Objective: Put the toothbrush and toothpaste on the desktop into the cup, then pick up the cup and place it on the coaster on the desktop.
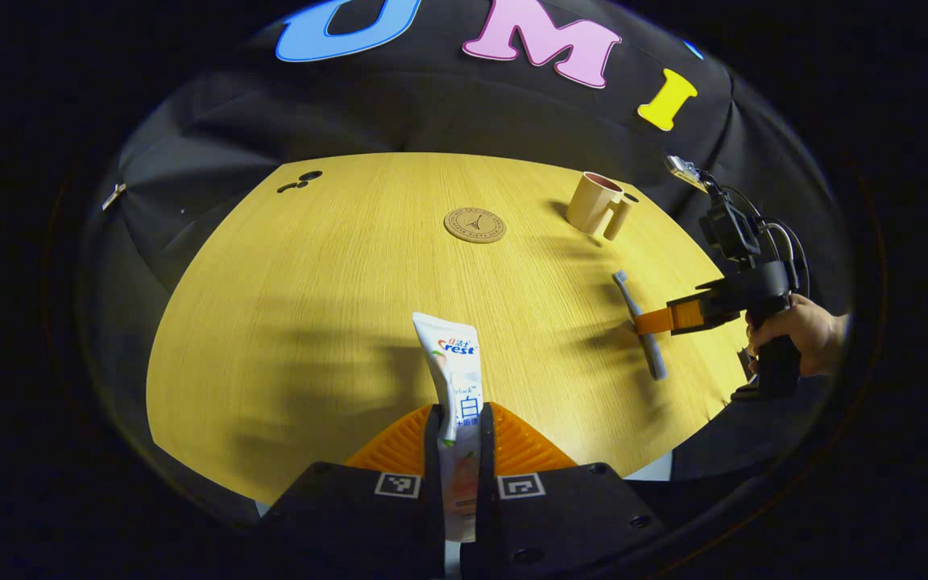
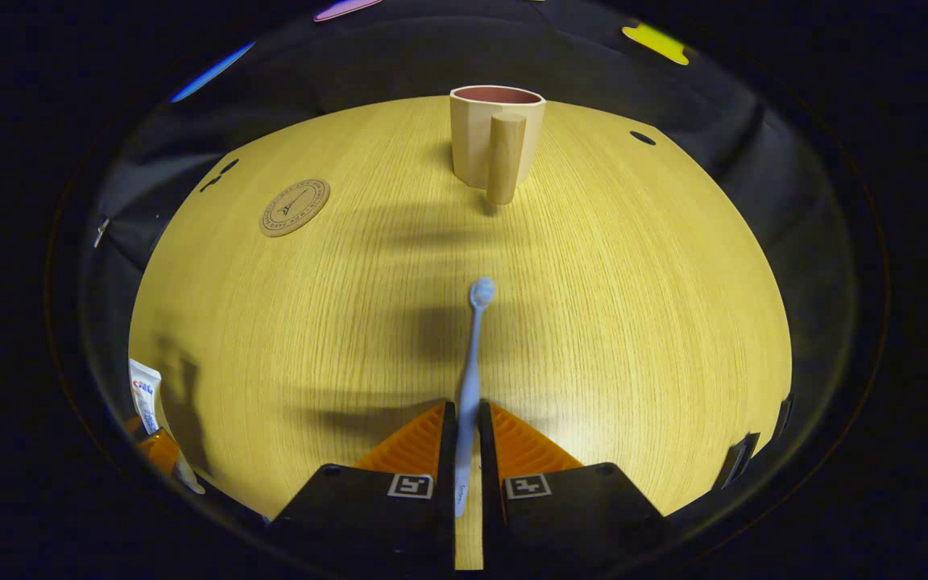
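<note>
Both pickups in hand. We see the left gripper (image 1: 459,427) with its jaws clenched on the toothpaste (image 1: 454,366), gripping the tube's lower body so that the flat crimped end points forward over the bench (image 1: 311,274). The right gripper (image 2: 464,431) has its jaws clenched on the toothbrush (image 2: 470,362) at the handle, the head pointing toward the cup (image 2: 496,133). In the left gripper view the right gripper (image 1: 648,321) reaches in level from the side, a hand (image 1: 794,334) around its grip; whether the brush is off the wood we cannot tell. We judge the tube soft and light, likely to dent and sag if held near one end; mid-body is the safer hold. The brush looks stiff, thin and light, and could pivot between the jaws. The cup stands upright at the far edge, handle toward the right gripper, well apart from the coaster (image 2: 295,207), which lies bare.
</note>
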A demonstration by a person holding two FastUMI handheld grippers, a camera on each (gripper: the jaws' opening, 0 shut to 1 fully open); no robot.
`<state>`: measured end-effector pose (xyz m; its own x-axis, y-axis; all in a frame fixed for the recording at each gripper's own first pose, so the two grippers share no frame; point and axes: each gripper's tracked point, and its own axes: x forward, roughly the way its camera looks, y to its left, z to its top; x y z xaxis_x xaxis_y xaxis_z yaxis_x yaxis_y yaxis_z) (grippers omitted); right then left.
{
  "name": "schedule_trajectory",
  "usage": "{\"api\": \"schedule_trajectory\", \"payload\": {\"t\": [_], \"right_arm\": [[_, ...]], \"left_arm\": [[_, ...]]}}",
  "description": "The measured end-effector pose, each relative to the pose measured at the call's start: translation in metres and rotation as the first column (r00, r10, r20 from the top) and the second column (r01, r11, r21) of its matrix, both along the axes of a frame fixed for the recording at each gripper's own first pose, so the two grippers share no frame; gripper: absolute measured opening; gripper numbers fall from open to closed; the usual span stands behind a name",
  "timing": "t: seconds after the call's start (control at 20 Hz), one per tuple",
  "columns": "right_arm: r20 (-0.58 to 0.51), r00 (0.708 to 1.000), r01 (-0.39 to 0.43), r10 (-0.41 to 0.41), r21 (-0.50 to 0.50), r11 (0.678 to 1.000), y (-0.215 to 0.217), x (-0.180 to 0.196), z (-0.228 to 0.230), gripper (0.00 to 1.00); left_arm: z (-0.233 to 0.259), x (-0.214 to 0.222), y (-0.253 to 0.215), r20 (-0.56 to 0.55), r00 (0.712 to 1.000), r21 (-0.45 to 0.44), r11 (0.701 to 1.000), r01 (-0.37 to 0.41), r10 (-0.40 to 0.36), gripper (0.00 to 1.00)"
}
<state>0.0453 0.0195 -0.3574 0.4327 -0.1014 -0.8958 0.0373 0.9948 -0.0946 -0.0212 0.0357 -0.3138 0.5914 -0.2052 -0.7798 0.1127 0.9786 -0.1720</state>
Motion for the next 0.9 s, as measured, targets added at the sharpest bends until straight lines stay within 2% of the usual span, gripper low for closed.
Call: {"api": "schedule_trajectory", "payload": {"t": [0.15, 0.25, 0.4, 0.65, 0.85, 0.9], "right_arm": [[-0.057, 0.998, 0.0, -0.001, -0.009, 1.0, 0.002, 0.001, -0.002, 0.18], [-0.071, 0.997, -0.02, 0.018, -0.017, 1.0, 0.004, 0.001, -0.001, 0.1], [-0.063, 0.993, -0.097, 0.096, -0.024, 0.995, 0.006, 0.003, -0.002, 0.07], [-0.021, 0.992, -0.125, 0.127, 0.054, 0.991, 0.005, -0.001, 0.011, 0.05], [0.055, 0.995, -0.093, 0.085, 0.174, 0.98, 0.003, -0.002, 0.039, 0.05], [0.071, 0.994, -0.093, 0.081, 0.189, 0.978, 0.0, -0.002, 0.045, 0.02]], "left_arm": [[-0.003, -0.003, 0.002, 0.0, 1.0, -0.007, 1.0, 0.017, -0.017, 0.2], [-0.004, -0.004, 0.002, 0.0, 1.0, -0.009, 1.0, 0.025, -0.025, 0.2], [0.0, -0.003, 0.0, 0.011, 0.999, -0.014, 0.999, 0.038, -0.038, 0.2], [0.011, 0.013, -0.009, 0.038, 0.998, -0.019, 0.998, 0.058, -0.057, 0.2], [0.027, 0.042, -0.026, 0.077, 0.996, -0.039, 0.998, 0.052, -0.049, 0.2], [0.034, 0.051, -0.031, 0.088, 0.995, -0.047, 0.998, 0.047, -0.042, 0.2]]}}
